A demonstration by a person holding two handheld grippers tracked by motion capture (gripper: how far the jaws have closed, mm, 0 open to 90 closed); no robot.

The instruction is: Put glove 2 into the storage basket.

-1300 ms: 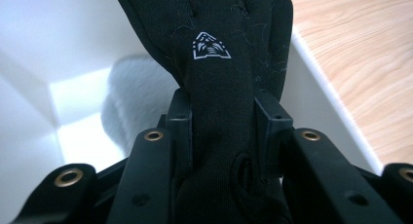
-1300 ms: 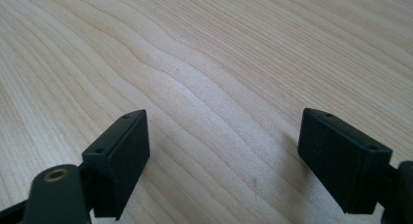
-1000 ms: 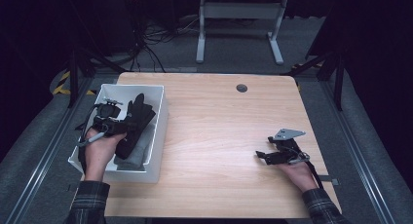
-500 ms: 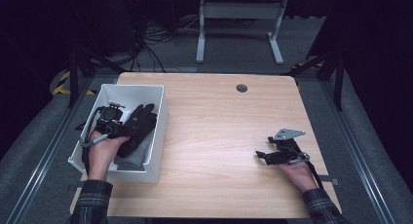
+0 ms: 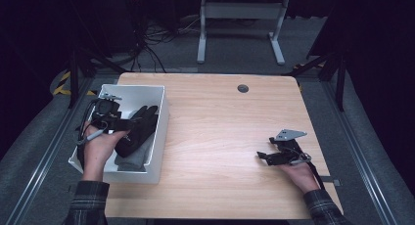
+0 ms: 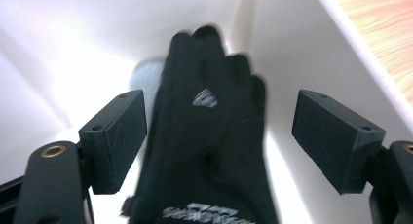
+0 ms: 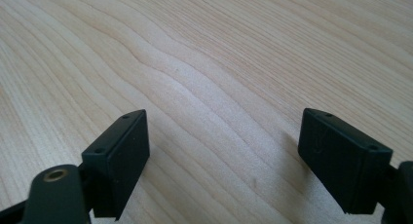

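left tool (image 6: 219, 136) over black logo glove (image 6: 204, 151)

Black glove (image 6: 204, 151), lying in white bin (image 5: 157, 132)

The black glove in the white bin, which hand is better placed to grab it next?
Left. The left gripper hovers over the black glove inside the white bin, jaws open around it. The right gripper rests across the table.
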